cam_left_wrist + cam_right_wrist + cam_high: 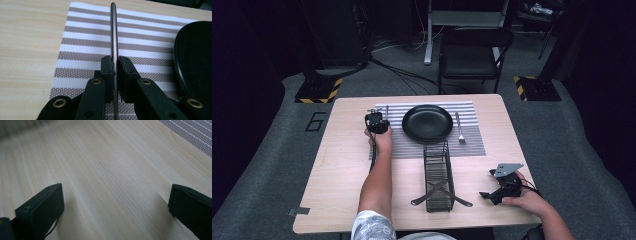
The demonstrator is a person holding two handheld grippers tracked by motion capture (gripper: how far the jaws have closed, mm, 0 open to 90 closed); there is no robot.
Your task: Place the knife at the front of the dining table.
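My left gripper [377, 122] [115, 63] is shut on a thin metal utensil [114, 30], which I see edge-on. The utensil [387, 112] points away from me, low over the left part of the striped placemat [397, 142] [82, 37], just left of the black plate [427, 123] [195, 57]. A silver fork [459, 128] lies on the mat to the right of the plate. My right gripper [493, 194] [115, 202] rests open on the bare wooden table [337, 165] [105, 165] near its front right corner, with nothing between its fingers.
A black wire caddy [437, 175] stands in the middle of the table in front of the plate, with dark crossed pieces at its near end. A folding chair [473, 52] stands behind the table on the grey floor.
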